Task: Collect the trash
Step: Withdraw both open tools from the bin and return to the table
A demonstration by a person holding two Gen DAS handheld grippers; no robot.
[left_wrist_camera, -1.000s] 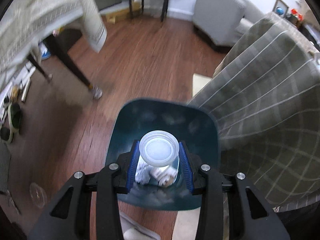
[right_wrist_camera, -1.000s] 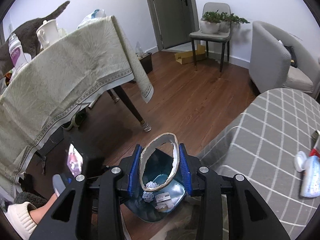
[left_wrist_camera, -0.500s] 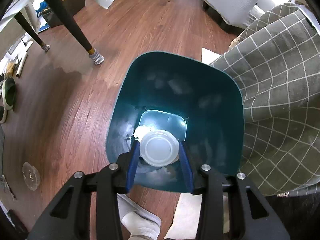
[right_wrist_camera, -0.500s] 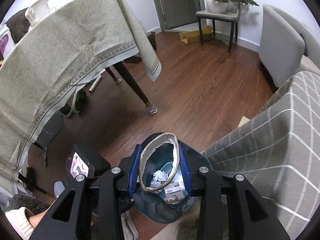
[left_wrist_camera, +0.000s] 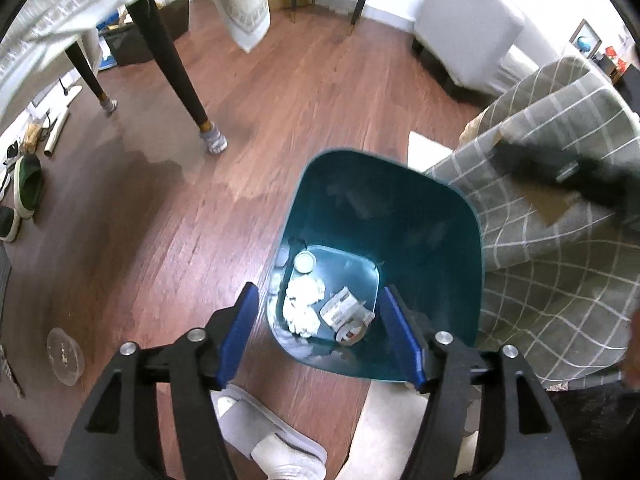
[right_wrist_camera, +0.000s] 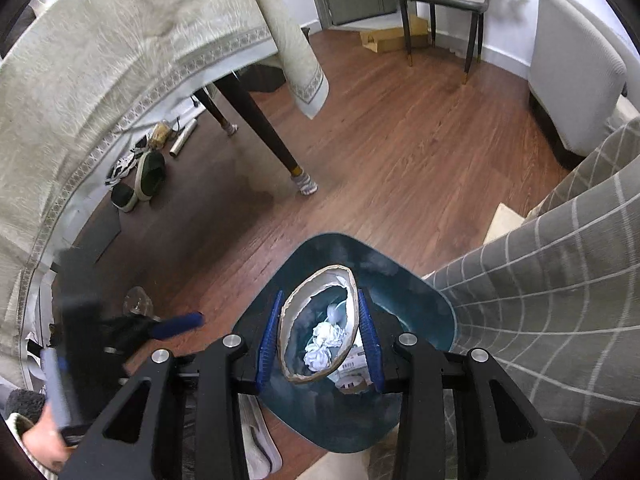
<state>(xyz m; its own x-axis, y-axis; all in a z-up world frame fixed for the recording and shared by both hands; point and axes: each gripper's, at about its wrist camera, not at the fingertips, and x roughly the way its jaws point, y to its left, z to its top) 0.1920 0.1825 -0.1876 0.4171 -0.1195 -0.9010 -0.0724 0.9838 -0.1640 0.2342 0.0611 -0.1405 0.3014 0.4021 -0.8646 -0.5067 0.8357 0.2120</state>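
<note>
step: dropping trash into the teal bin (left_wrist_camera: 452, 216), lower middle of both frames.
left claw (left_wrist_camera: 320, 332): released, jaws just opened, nothing between them; the clear cup (left_wrist_camera: 305, 262) lies on the bin floor by crumpled tissue (left_wrist_camera: 304, 304).
right claw (right_wrist_camera: 320, 340): clenched on a squashed paper ring (right_wrist_camera: 352, 300) over the bin.
next: likely open the right claw above the bin mouth.
left view only: cup at rest, slipper (left_wrist_camera: 276, 436).
right view only: the ring, shoes (right_wrist_camera: 148, 172) under the desk (right_wrist_camera: 100, 60).

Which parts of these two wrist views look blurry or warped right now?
Left wrist: the right gripper smears into a dark streak; tablecloth soft. Right wrist: the left gripper is motion-blurred; checked cloth lines bow from fisheye.
</note>
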